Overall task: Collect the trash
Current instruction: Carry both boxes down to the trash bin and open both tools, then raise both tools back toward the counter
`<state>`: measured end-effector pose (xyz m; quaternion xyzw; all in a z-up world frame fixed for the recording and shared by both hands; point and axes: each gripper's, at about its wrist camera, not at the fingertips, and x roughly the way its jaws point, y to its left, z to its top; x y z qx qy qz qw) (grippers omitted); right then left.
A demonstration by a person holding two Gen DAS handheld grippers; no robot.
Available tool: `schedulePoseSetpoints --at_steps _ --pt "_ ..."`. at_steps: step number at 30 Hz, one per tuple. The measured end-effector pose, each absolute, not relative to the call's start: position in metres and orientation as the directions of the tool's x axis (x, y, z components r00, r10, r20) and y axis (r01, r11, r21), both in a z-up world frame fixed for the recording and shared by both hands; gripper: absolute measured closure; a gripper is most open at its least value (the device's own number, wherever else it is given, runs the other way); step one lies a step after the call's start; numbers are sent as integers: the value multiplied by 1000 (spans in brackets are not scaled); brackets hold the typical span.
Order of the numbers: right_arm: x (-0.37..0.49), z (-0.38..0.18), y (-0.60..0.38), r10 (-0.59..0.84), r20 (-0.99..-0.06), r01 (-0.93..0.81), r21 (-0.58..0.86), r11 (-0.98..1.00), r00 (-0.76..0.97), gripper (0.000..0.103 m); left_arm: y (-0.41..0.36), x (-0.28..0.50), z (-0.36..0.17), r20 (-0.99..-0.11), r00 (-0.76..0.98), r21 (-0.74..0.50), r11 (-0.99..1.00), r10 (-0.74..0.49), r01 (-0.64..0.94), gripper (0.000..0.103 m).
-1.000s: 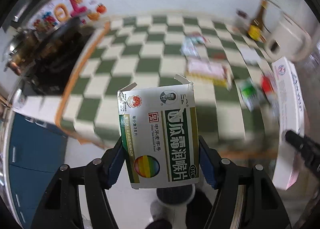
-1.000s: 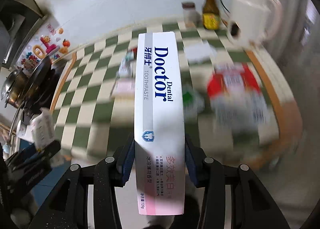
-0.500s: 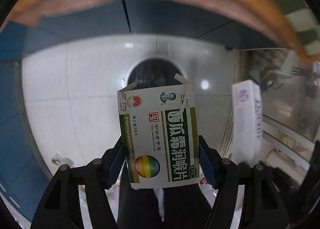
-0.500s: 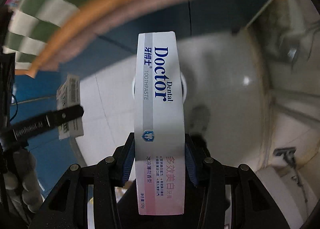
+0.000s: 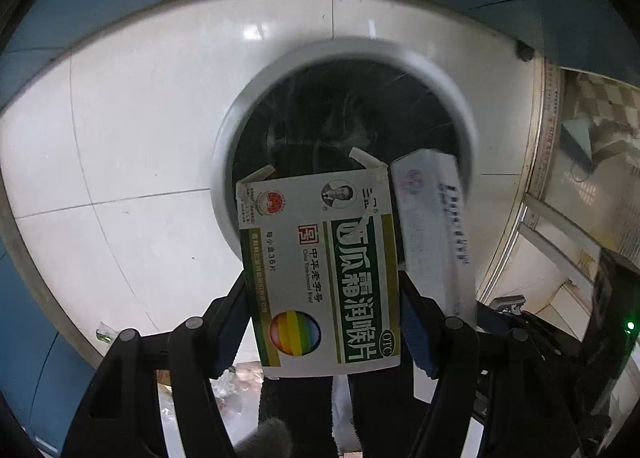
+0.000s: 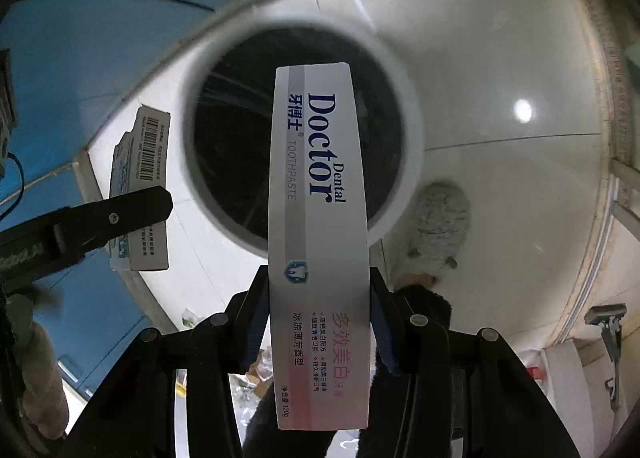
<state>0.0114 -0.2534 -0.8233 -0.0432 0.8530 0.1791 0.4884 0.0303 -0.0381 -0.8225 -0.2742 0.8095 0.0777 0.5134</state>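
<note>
My left gripper (image 5: 322, 306) is shut on a green and white medicine box (image 5: 320, 270) with open top flaps. It hangs above a round white trash bin (image 5: 240, 106) lined with a black bag. My right gripper (image 6: 316, 310) is shut on a long white Dental Doctor toothpaste box (image 6: 318, 218), held over the same bin (image 6: 408, 98). The toothpaste box (image 5: 434, 226) shows to the right in the left wrist view. The medicine box (image 6: 140, 186) and left gripper finger (image 6: 100, 218) show at the left in the right wrist view.
The bin stands on a white tiled floor (image 5: 120, 138) beside blue cabinet fronts (image 6: 80, 38). A grey slipper (image 6: 438, 218) stands right of the bin. Small scraps lie on the floor near my legs (image 6: 256, 370). A glass door frame (image 5: 552, 178) is at the right.
Both grippers swung down from the checkered tabletop to the floor bin, then moved closer over its opening. Both boxes stay gripped.
</note>
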Motion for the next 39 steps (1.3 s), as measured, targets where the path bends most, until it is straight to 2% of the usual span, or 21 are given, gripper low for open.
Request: schedulePoseSetpoints --at_steps 2,4,5,8,9,12,17,24,39 --pt "11 -839 -251 86 -831 -247 260 934 -550 53 -32 28 -823 -881 -314 -135 822 -355 -553 35" --pt "13 -844 -250 69 -834 -256 246 935 -548 38 -27 24 -816 -892 -301 -112 811 -336 -574 10" --pt "13 -841 -250 66 -841 -259 239 936 -537 25 -26 20 -808 -902 -297 -95 815 -314 -572 4" --pt "20 -834 -243 61 -861 -261 219 940 -504 4 -21 10 -787 -937 -293 -1 840 -190 -543 1" --pt "20 -826 -242 53 -872 -269 208 940 -487 0 -20 6 -780 -943 -294 28 846 -154 -533 1" --pt "23 -803 -235 6 -908 -312 150 938 -418 0 -12 -6 -756 -956 -286 93 849 -70 -519 1" --pt "26 -758 -231 -33 -953 -352 79 933 -301 0 -17 -20 -715 -965 -257 105 838 -43 -535 1" --pt "21 -690 -236 -32 -965 -358 65 932 -258 0 -16 -29 -635 -980 -200 92 841 -19 -533 1" --pt "-7 -462 -245 4 -990 -379 57 923 -140 0 -43 -60 -460 -996 -88 45 880 3 -474 1"
